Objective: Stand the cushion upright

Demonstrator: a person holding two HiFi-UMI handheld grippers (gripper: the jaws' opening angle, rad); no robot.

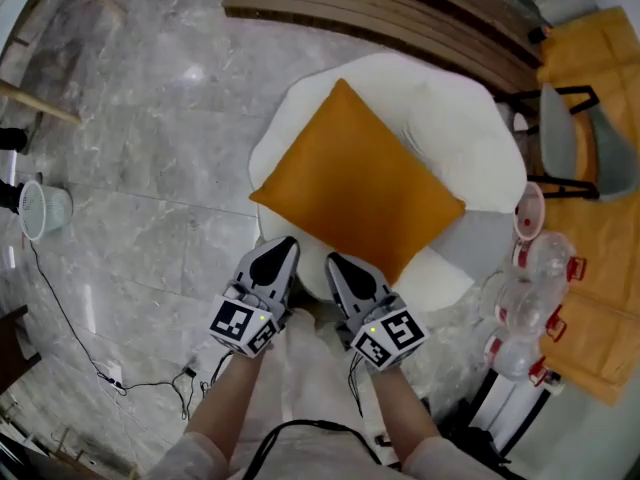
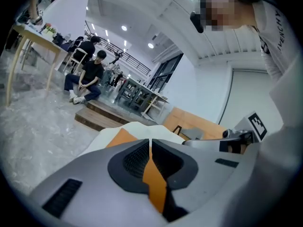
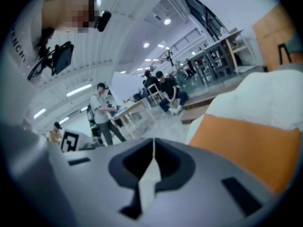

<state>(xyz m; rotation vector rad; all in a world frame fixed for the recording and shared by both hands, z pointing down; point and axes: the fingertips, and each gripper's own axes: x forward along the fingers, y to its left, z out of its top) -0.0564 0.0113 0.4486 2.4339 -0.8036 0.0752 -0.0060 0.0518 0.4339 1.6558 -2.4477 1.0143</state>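
The left gripper (image 1: pixel 282 246) and the right gripper (image 1: pixel 336 262) sit side by side, each with its jaws pressed together and holding nothing. Just beyond their tips, the orange cushion (image 1: pixel 355 183) lies on a white seat (image 1: pixel 470 133), its near edge facing them.

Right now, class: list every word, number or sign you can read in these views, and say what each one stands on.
"ENCHY": the end of a longer word, printed on the person's white sleeve; also seen in the right gripper view.
Markers: black-and-white square patterns, no letters or numbers.
Nothing else can be read; the cushion bears no print.
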